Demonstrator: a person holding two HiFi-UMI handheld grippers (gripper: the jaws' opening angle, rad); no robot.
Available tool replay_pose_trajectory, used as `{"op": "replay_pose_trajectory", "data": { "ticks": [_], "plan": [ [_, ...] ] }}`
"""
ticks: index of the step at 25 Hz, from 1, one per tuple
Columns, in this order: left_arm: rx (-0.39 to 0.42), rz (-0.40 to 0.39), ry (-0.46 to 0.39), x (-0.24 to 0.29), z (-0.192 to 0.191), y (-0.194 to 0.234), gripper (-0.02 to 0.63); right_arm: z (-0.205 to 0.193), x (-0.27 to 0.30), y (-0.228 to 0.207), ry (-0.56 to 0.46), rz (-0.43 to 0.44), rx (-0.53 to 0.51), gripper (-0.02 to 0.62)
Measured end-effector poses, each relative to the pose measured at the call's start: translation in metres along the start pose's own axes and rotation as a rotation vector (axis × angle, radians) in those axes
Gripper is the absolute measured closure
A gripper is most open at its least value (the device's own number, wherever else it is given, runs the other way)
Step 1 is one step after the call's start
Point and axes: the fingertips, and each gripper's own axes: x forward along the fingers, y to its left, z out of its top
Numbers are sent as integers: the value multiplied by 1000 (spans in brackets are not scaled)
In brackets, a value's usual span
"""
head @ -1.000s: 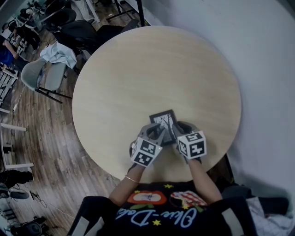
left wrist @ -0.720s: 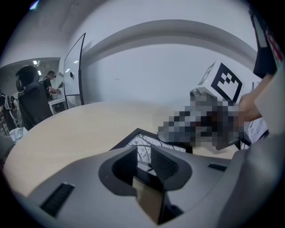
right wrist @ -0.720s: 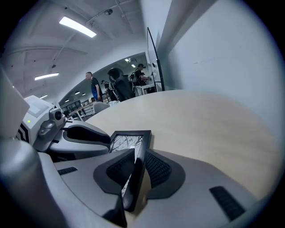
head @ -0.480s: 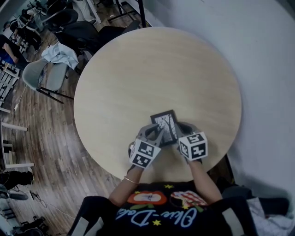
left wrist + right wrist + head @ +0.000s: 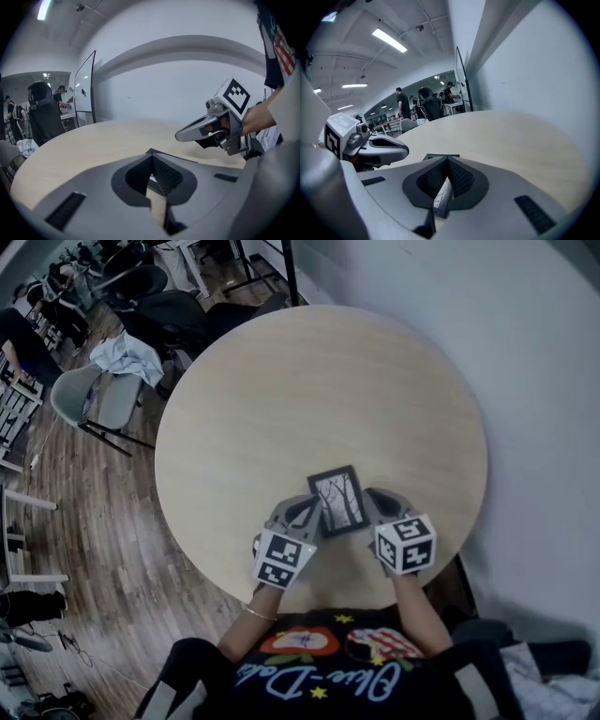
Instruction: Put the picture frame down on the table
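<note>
The left gripper [image 5: 305, 512] pinches the left edge of the picture frame [image 5: 336, 501], low over the near part of the table [image 5: 309, 390], and the right gripper [image 5: 374, 502] is closed on its right edge. Both should lower it level until it lies flat, then open together so neither side drags.

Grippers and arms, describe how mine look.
Both the left gripper and right gripper are grey moulded shells with ribbed dark pads, each topped by a white cube of black square markers. Forearms are bare; a thin bracelet circles the left wrist.
</note>
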Motion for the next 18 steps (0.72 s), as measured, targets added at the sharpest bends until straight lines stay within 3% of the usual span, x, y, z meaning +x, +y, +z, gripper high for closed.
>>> {"op": "replay_pose_trajectory", "data": {
  "ticks": [18],
  "plan": [
    [19, 17, -59, -19, 20, -5, 606, 26, -23, 11, -93, 5, -22, 598]
  ]
}}
